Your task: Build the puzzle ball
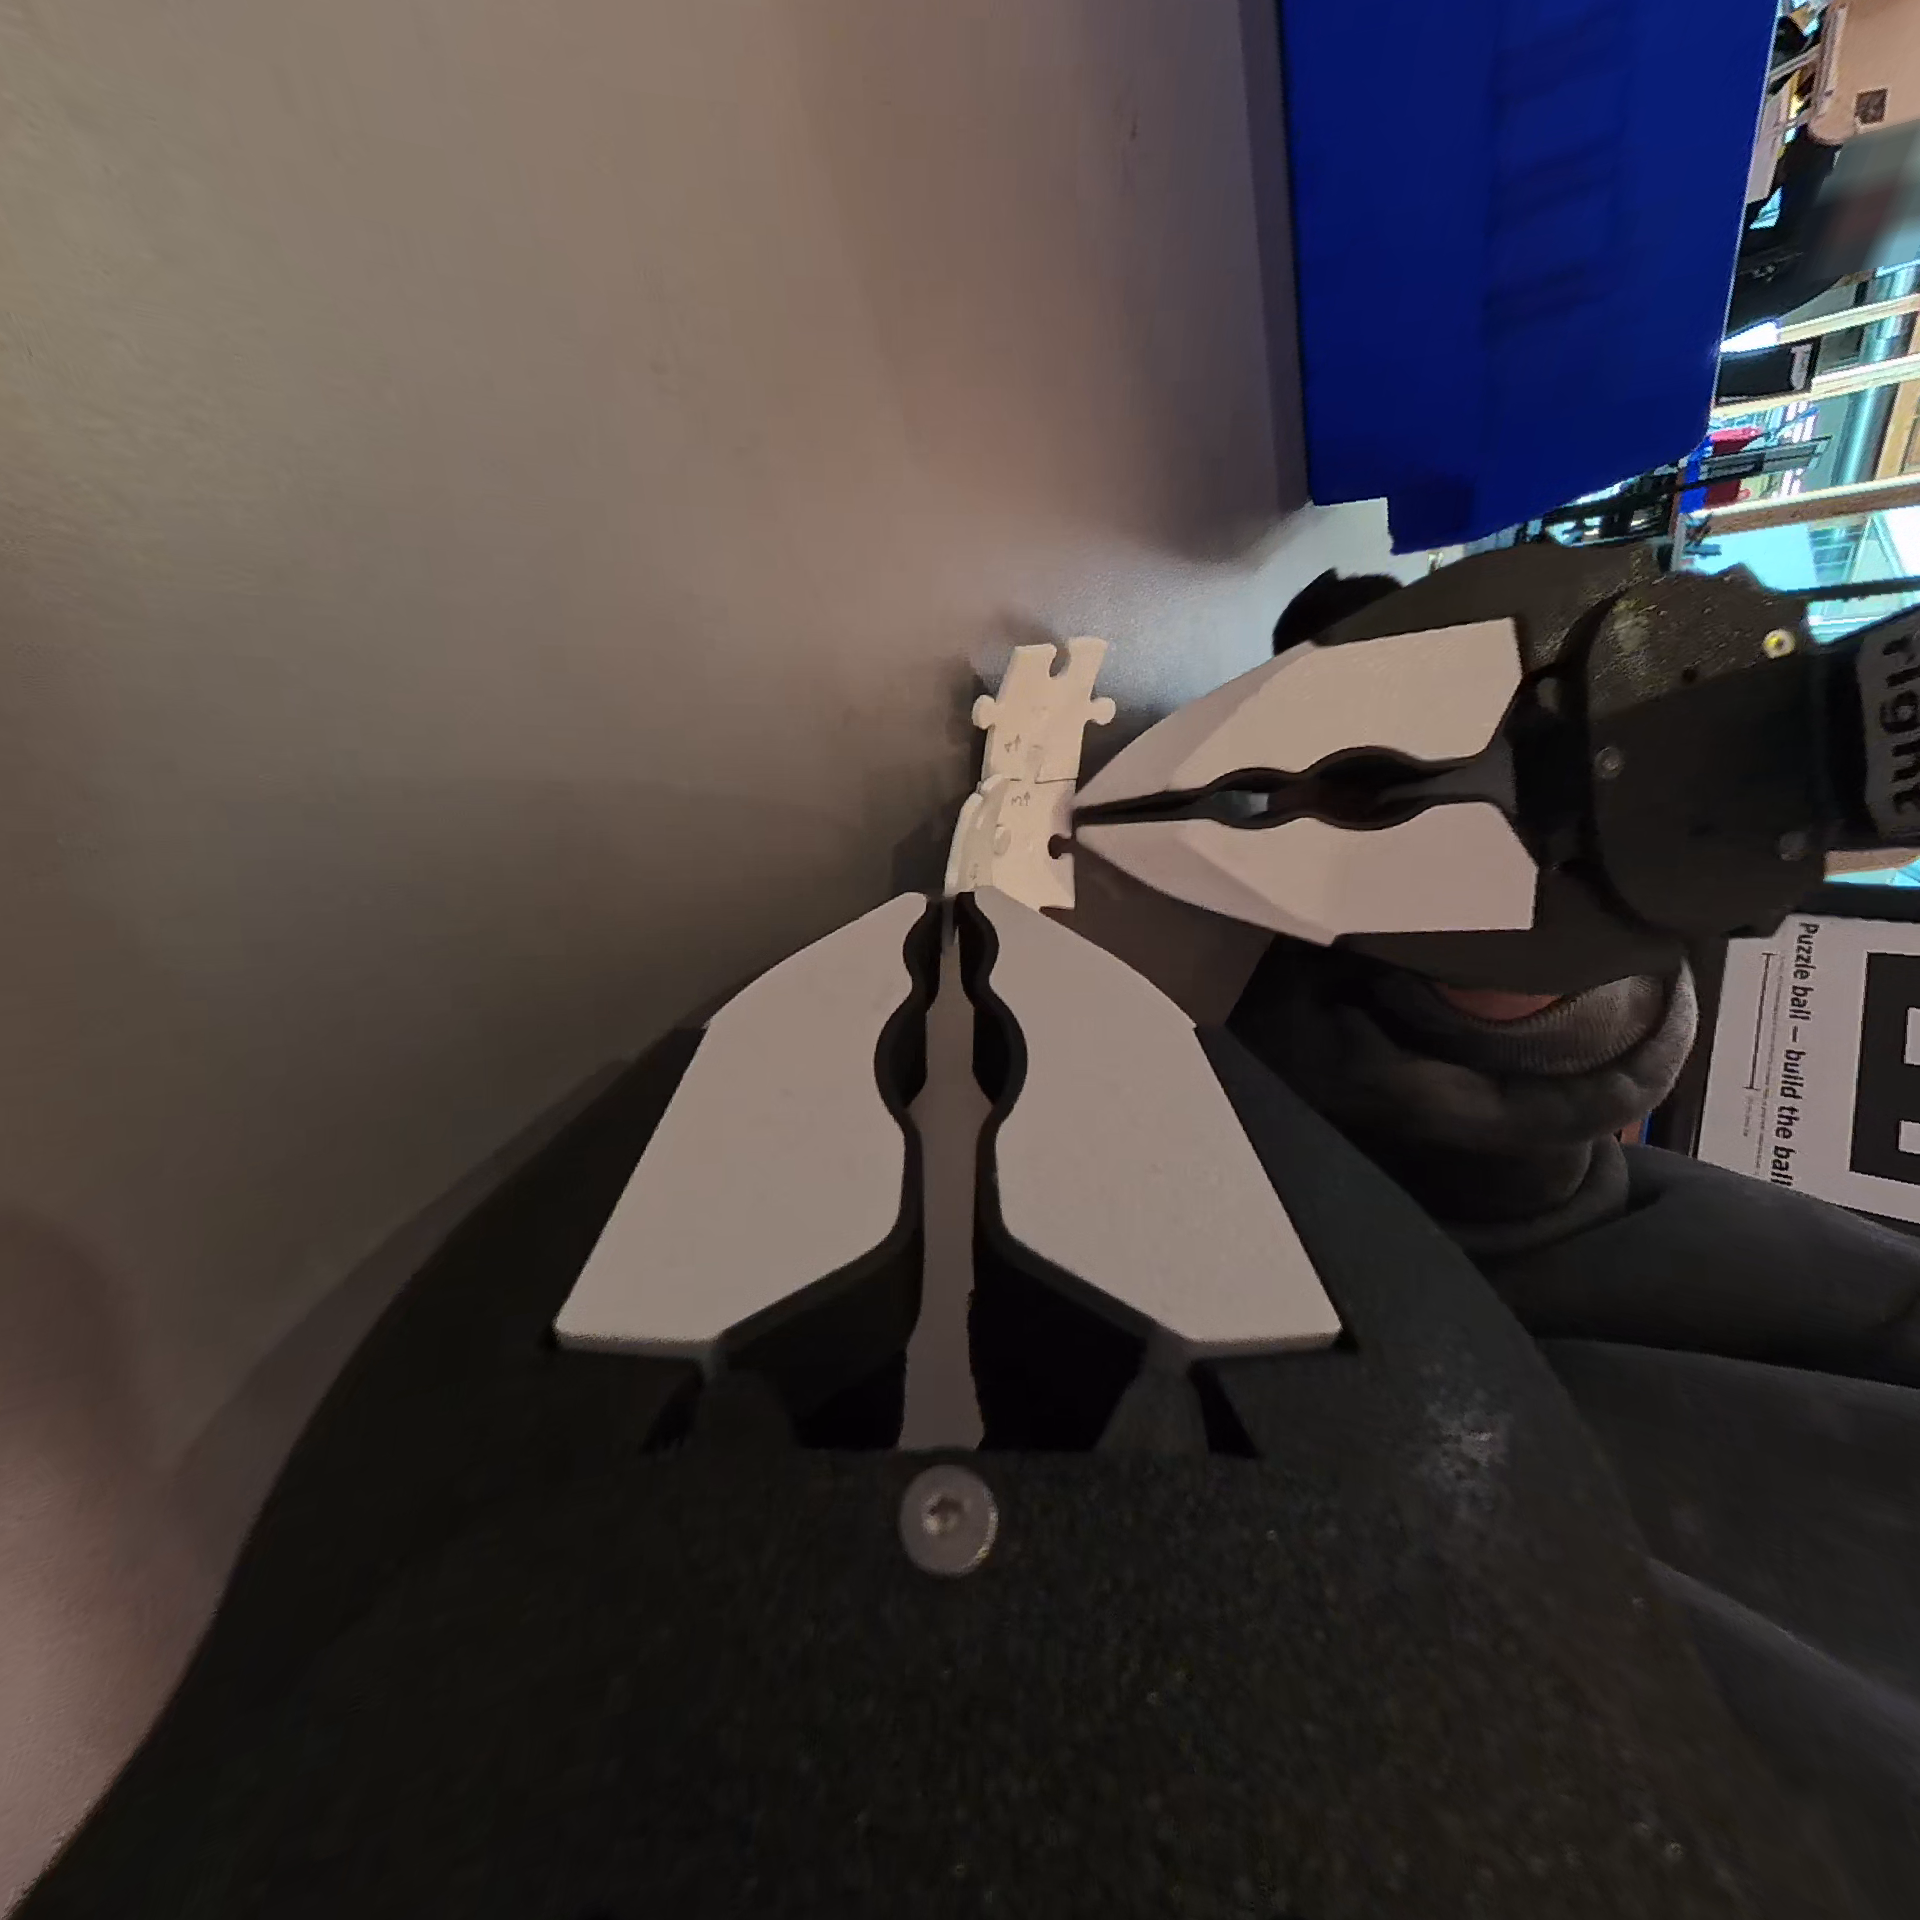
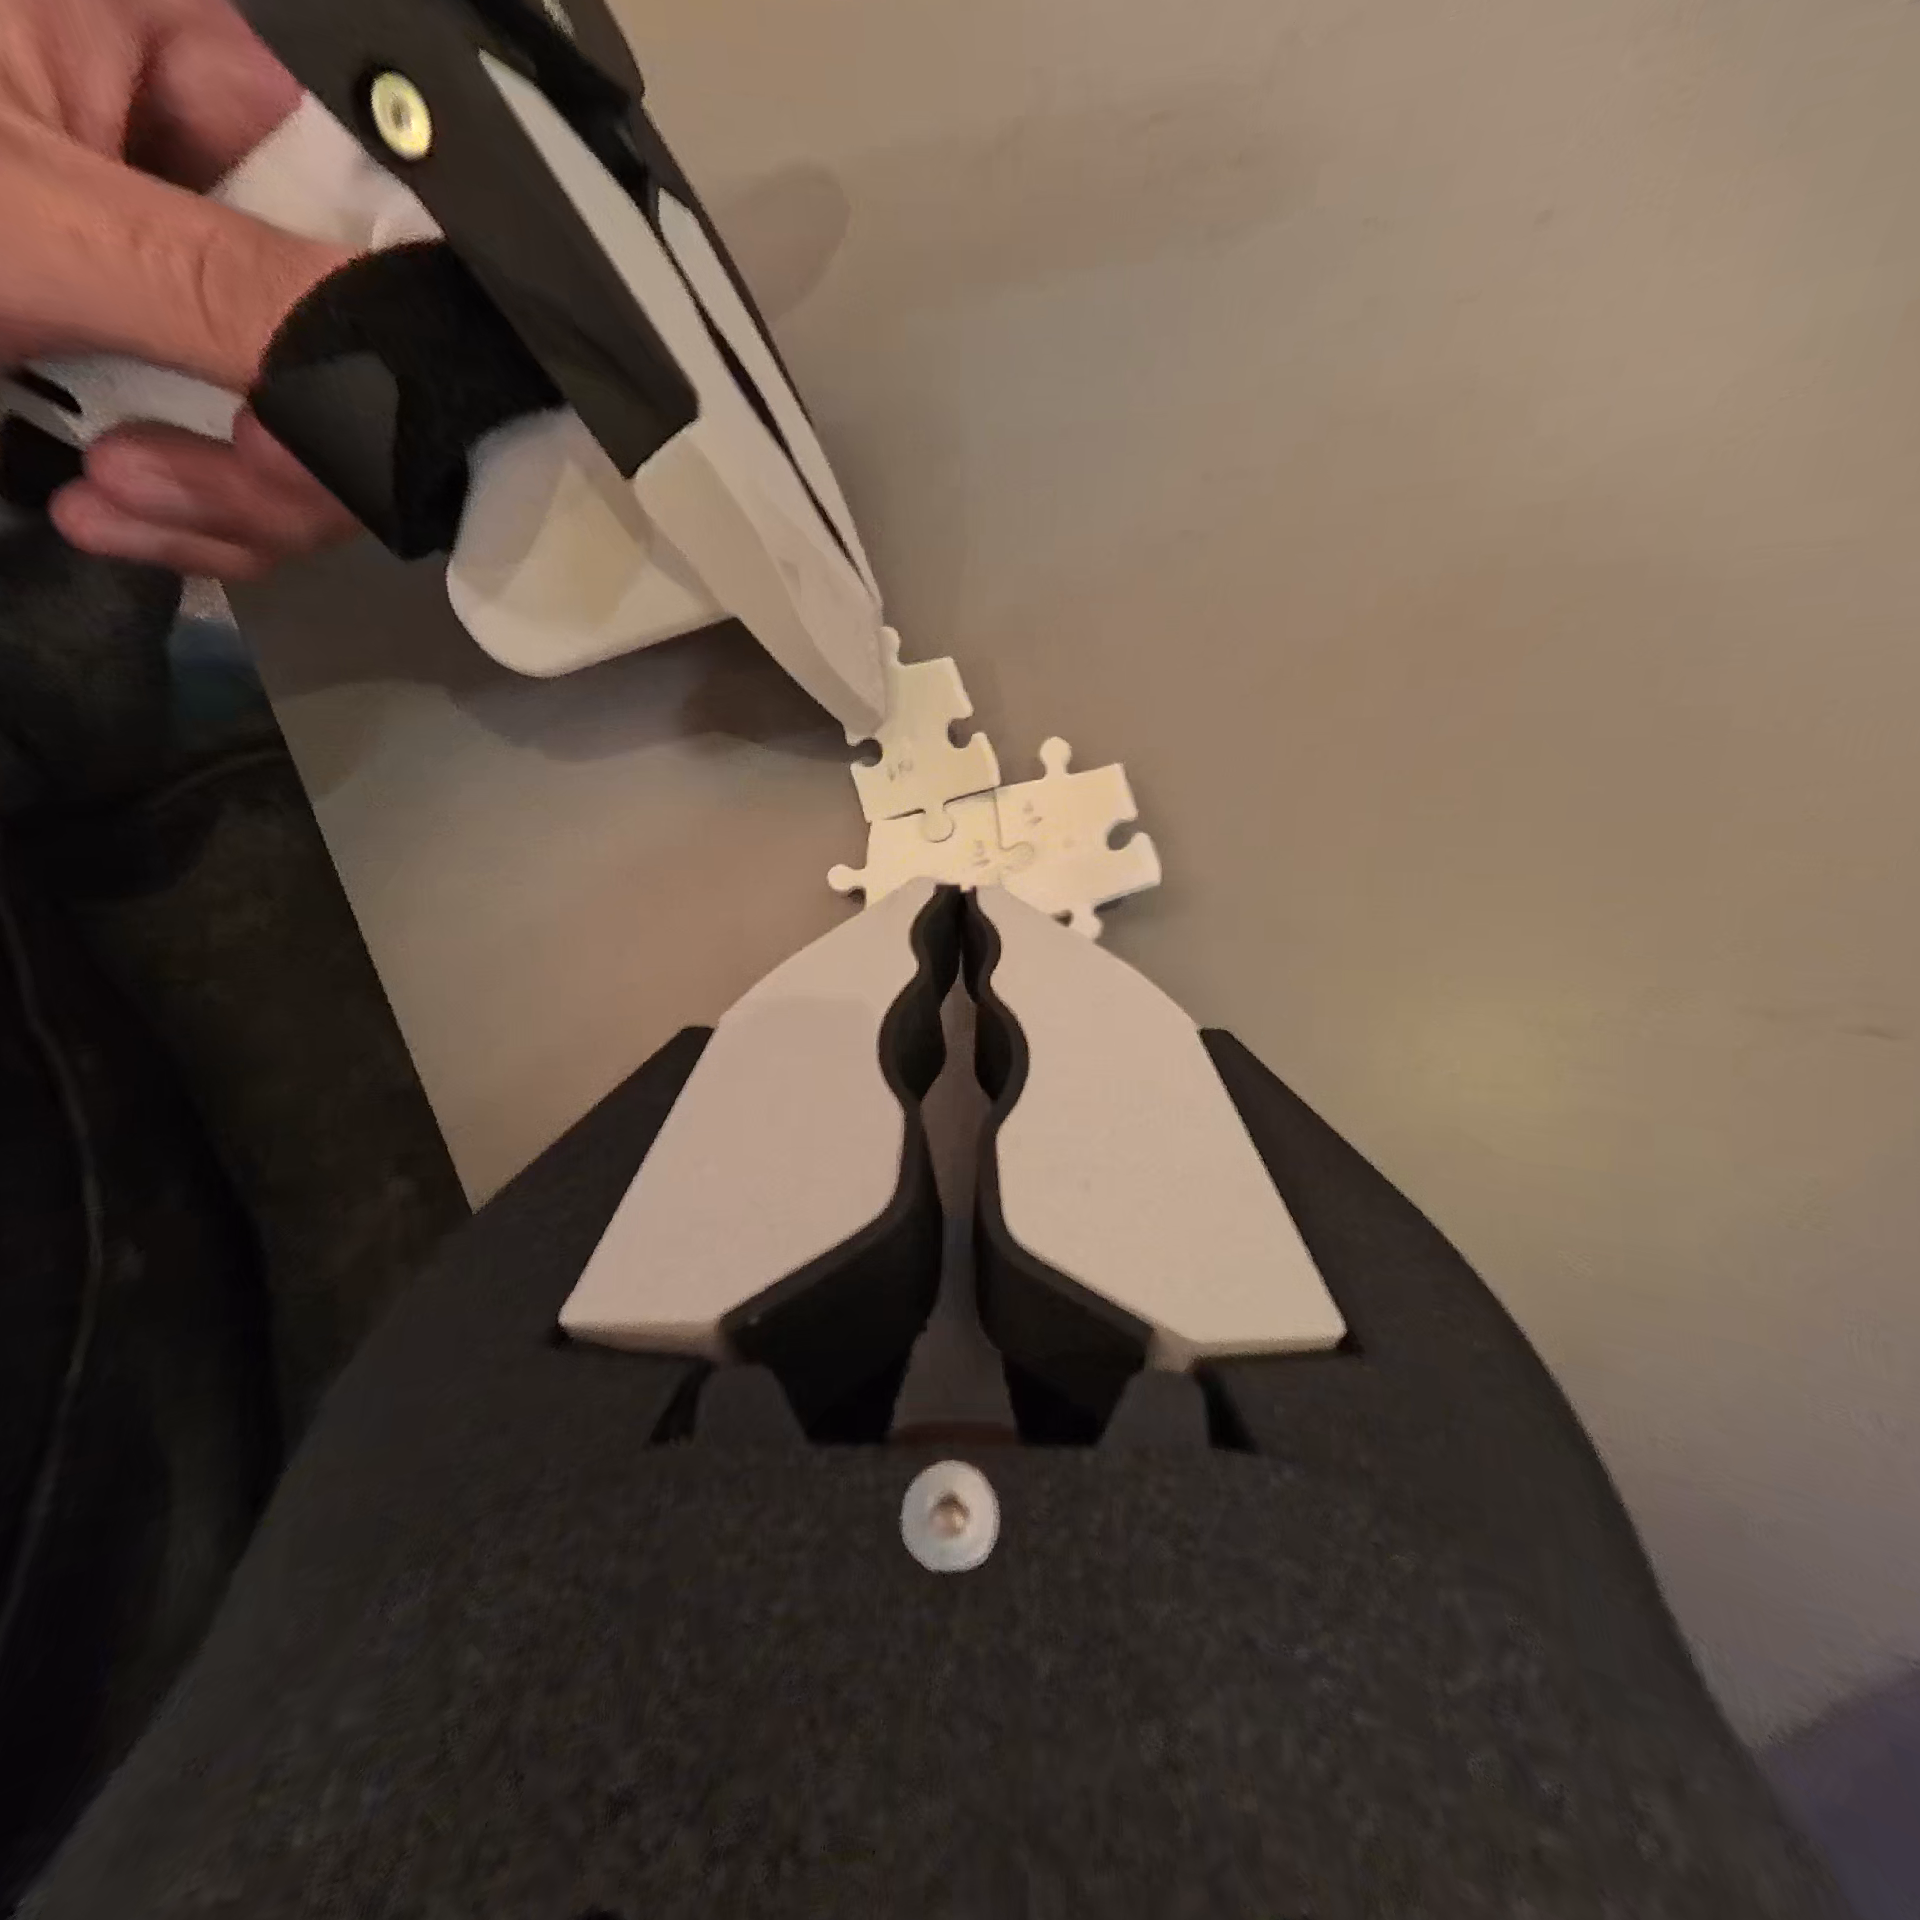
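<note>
3 white puzzle pcs (image 2: pixel 940 779) joined, 2 tools (image 2: pixel 958 906), 1 blue bin (image 1: pixel 1507 260), 1 printed sheet (image 1: pixel 1808 1070).

We can't read the tiny marks on the puzzle pieces (image 2: pixel 971 821); their lower edges vanish behind the tongs (image 2: pixel 957 902).

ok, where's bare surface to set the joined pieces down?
Bare: the grey surface right of the joined pieces in the right wrist view. Crowded: their left, where the left tool and hand sit. That tool and the right tool both clamp the pieces.
</note>
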Action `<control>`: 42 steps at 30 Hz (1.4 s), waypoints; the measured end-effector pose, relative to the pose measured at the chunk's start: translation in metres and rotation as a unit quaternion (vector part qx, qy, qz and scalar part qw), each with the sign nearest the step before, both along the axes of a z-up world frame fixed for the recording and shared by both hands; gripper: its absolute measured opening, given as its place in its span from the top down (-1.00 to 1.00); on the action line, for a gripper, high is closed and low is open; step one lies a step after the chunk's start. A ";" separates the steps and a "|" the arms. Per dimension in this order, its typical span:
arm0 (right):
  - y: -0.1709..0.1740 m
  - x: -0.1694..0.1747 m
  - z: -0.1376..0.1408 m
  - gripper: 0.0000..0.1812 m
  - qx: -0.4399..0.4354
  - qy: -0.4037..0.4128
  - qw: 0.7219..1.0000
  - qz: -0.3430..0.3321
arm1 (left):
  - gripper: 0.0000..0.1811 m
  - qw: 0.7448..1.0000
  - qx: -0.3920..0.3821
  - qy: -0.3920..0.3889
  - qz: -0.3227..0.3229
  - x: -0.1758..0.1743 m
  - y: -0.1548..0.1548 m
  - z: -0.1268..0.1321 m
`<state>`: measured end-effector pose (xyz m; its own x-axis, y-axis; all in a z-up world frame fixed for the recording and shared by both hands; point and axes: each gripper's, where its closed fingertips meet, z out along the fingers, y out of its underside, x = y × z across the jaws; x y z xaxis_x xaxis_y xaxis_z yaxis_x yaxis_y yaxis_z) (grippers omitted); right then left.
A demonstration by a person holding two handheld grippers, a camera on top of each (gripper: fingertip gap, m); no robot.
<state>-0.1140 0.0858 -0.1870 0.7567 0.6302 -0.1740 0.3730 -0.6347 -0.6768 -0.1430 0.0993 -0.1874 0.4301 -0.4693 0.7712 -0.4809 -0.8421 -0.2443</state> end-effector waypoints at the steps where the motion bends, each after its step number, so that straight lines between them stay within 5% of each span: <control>1: -0.001 -0.002 -0.003 1.00 -0.003 -0.006 1.000 0.003 | 0.97 1.000 -0.001 -0.003 0.000 0.000 0.000 0.001; 16: 0.008 -0.005 -0.006 1.00 0.011 -0.042 0.999 -0.005 | 0.98 0.999 0.000 -0.047 0.017 -0.009 0.007 0.023; 21: 0.009 -0.002 0.019 1.00 0.029 0.011 0.999 -0.028 | 0.98 0.999 -0.001 -0.048 0.025 -0.018 0.005 0.024; 26: -0.007 0.004 -0.004 0.99 -0.024 -0.019 0.999 -0.015 | 0.98 0.999 -0.007 -0.046 0.028 -0.024 0.004 0.020; 33: -0.002 -0.024 -0.002 1.00 -0.009 -0.017 1.000 0.013 | 0.98 0.998 -0.006 -0.048 0.033 -0.028 0.006 0.021; 42: 0.010 0.005 0.009 1.00 0.023 -0.036 0.999 -0.027 | 0.98 0.998 -0.008 -0.050 0.044 -0.031 0.011 0.018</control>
